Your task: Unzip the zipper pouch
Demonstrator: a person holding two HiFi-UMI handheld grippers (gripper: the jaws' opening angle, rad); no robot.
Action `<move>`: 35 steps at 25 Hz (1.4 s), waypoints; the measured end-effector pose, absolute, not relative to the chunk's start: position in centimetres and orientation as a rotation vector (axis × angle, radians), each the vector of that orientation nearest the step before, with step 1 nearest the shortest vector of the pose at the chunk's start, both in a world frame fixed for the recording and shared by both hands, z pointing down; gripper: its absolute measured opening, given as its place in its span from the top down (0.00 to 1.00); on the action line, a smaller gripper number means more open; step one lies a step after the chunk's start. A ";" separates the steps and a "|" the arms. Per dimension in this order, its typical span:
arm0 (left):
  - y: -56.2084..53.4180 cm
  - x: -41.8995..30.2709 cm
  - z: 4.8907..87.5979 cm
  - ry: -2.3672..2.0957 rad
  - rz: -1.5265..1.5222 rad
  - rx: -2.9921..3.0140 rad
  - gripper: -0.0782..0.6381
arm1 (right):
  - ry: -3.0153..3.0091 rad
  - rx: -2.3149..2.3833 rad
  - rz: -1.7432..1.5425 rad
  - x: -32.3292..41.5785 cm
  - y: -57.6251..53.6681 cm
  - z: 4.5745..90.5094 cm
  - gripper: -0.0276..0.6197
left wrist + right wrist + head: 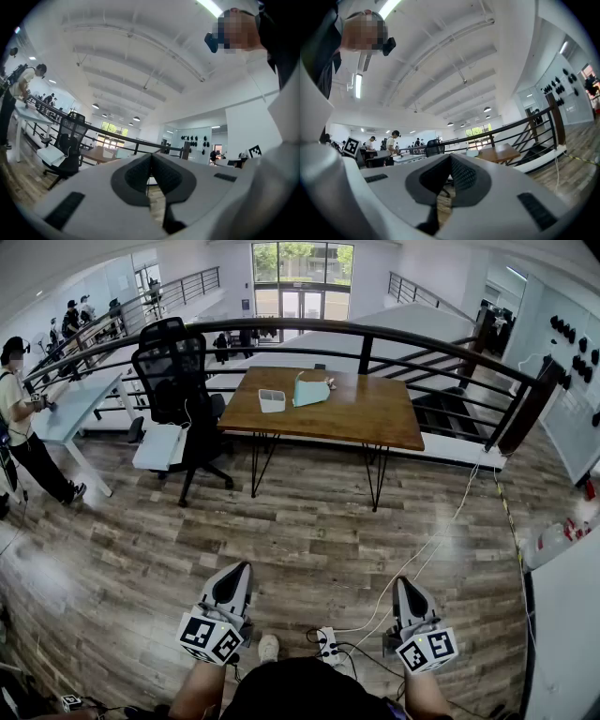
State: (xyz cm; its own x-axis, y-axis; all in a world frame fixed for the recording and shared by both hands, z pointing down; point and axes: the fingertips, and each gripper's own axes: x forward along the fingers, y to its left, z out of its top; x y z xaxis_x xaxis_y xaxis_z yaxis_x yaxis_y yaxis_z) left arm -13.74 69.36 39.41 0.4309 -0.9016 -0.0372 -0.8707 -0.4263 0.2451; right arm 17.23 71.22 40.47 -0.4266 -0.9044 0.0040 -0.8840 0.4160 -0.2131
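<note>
Holding the left gripper (pixel 242 566) low over the wood floor (pixel 309 521), fingers squeezed together on nothing. Same with the right gripper (pixel 401 581): fingers tight together, nothing inside. Black-and-white square marks on both cubes. Far ahead, past lots of bare floor, a brown table (pixel 375 418). On it, near the back edge, the pale green zipper pouch (pixel 309 391), just beside a small white box (pixel 272 400). Left of the table, a black chair (pixel 173 371). Behind, a dark railing (pixel 375 334). Near the right gripper, a white power strip (pixel 328 645) with cables.
</note>
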 end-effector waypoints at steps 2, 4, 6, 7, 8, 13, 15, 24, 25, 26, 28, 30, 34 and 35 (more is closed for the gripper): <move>69.4 -13.6 39.4 -1.563 -0.247 2.495 0.87 | 2.543 -1.620 -0.268 17.4 71.2 40.4 0.97; 69.4 -13.6 39.4 -1.562 -0.252 2.495 0.87 | 2.538 -1.618 -0.263 17.5 71.2 40.3 0.97; 69.4 -13.5 39.4 -1.561 -0.259 2.489 0.87 | 2.533 -1.617 -0.261 17.8 71.2 40.3 0.97; 69.3 -13.4 39.5 -1.559 -0.263 2.484 0.87 | 2.531 -1.618 -0.259 18.0 71.2 40.2 0.97; 69.3 -13.3 39.5 -1.558 -0.266 2.482 0.87 | 2.530 -1.618 -0.258 18.2 71.2 40.2 0.97; 69.3 -12.7 38.7 -1.563 -0.281 2.491 0.87 | 2.528 -1.612 -0.253 18.7 71.5 39.9 0.97; 69.5 -12.1 38.6 -1.561 -0.275 2.501 0.87 | 2.525 -1.609 -0.254 19.1 71.7 40.0 0.97; 71.0 -10.3 38.6 -1.577 -0.265 2.479 0.87 | 2.526 -1.551 -0.244 20.8 72.7 39.8 0.96; 71.2 -10.1 38.4 -1.587 -0.270 2.474 0.87 | 2.527 -1.546 -0.232 21.0 72.9 39.6 0.96; 71.4 -9.9 38.2 -1.597 -0.276 2.471 0.87 | 2.527 -1.542 -0.221 21.3 73.0 39.4 0.96; 71.8 -9.5 37.9 -1.621 -0.284 2.466 0.86 | 2.525 -1.530 -0.207 21.8 73.3 39.0 0.89; 72.2 -9.0 38.0 -1.634 -0.287 2.459 0.83 | 2.520 -1.509 -0.210 22.3 73.6 38.8 0.82; 73.0 -7.3 38.2 -1.651 -0.278 2.438 0.65 | 2.539 -1.458 -0.184 23.1 74.2 38.2 0.62; 73.3 -6.9 38.2 -1.662 -0.278 2.431 0.62 | 2.546 -1.454 -0.171 23.3 74.4 38.1 0.59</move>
